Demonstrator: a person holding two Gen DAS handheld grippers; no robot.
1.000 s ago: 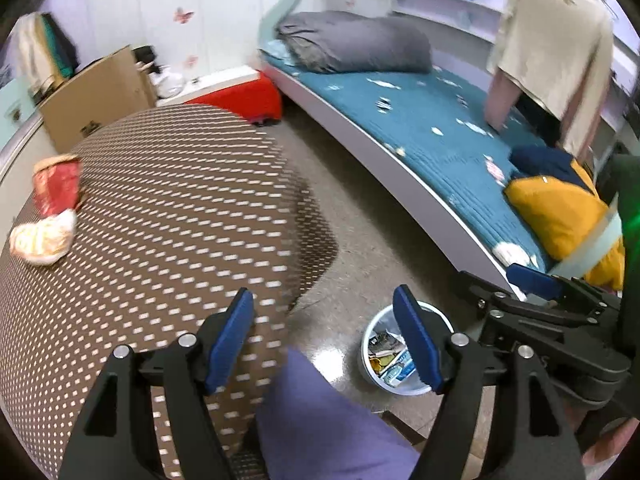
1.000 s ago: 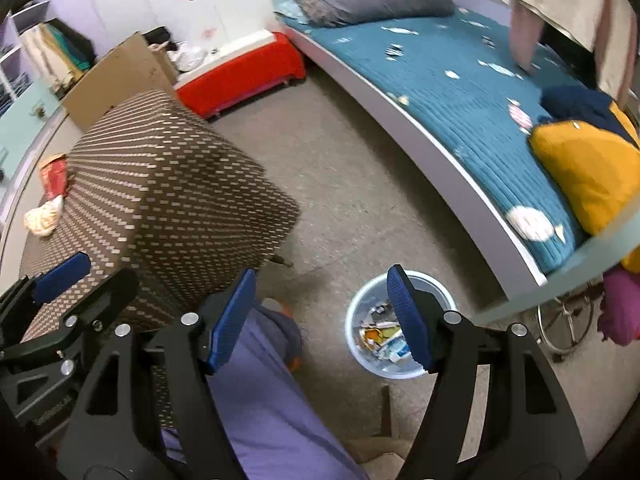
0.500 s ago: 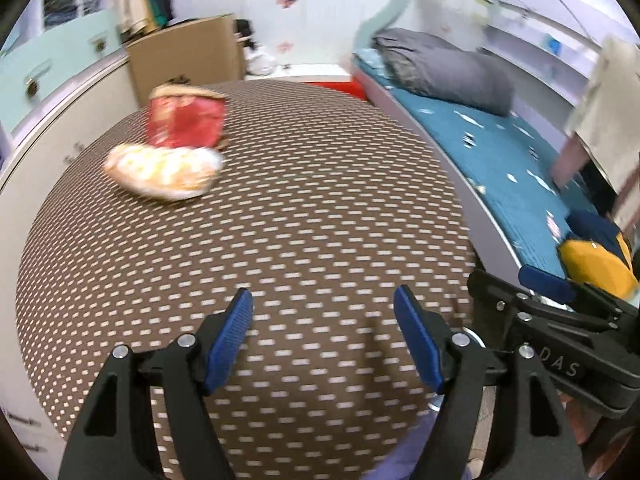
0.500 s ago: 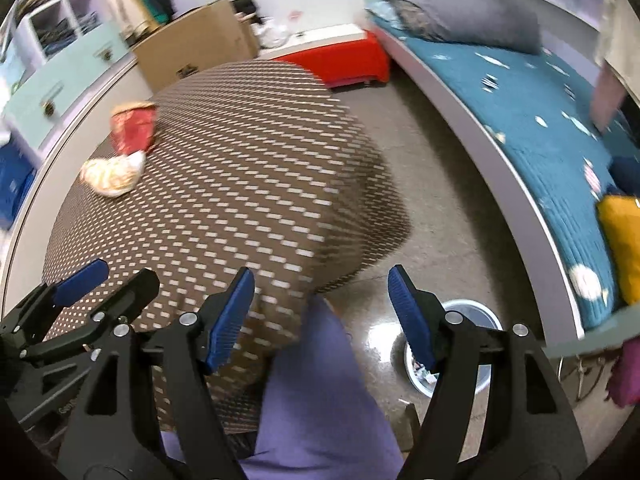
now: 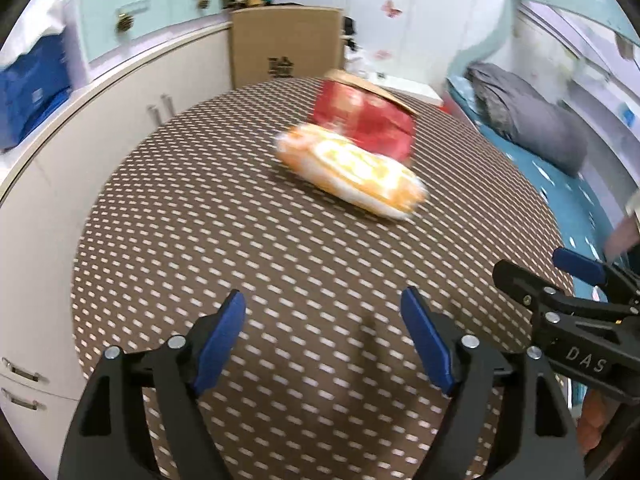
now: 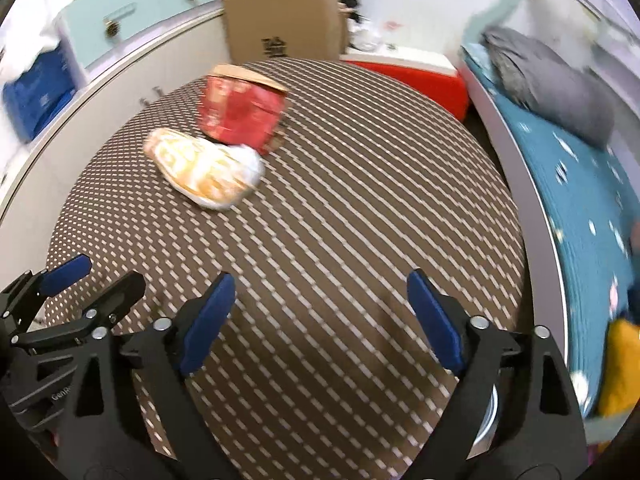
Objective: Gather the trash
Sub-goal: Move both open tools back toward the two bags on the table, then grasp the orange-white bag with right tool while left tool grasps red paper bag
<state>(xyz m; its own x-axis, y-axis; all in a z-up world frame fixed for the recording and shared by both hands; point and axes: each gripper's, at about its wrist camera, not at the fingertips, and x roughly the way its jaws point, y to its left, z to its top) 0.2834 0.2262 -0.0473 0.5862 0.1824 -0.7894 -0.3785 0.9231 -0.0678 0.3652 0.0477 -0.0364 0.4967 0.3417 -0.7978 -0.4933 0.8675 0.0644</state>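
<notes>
**Both tongs swing from the bin to the wrappers**

A second ago both cameras looked down past the tabletop's edge at a white bin of litter on the floor; now both face across the tabletop point(image 5: 224, 240), and the bin is out of the left view, with only a pale rim showing behind the right tongs' right finger. The jaws of both tongs have just been opening, with nothing between them. The left tongs point(image 5: 322, 344) stand wide and empty over the brown dotted cloth; the right tongs point(image 6: 320, 320) gape wider still, also empty.

The trash lies well ahead of both tongs, apart from them: a red snack bag point(image 5: 364, 120) with a tan top edge, and touching its near side a crumpled orange-and-white wrapper point(image 5: 352, 172). From the right tongs the pair sits ahead and to the left, bag point(image 6: 240, 114) behind wrapper point(image 6: 202, 172).

The step in hand looks like the reach for the next piece of litter. The next move calls for carrying one pair of tongs forward over the wrapper, the nearer piece, lowering so the fingers straddle it, and closing on the soft film without dragging the cloth.

Readable writing is scarce: "DAS" on the right tongs' body as seen from the left wrist, "Gen" on the left tongs' body in the right view. The print on the cardboard box point(image 5: 286, 50) and the wrappers is too blurred to read.
</notes>
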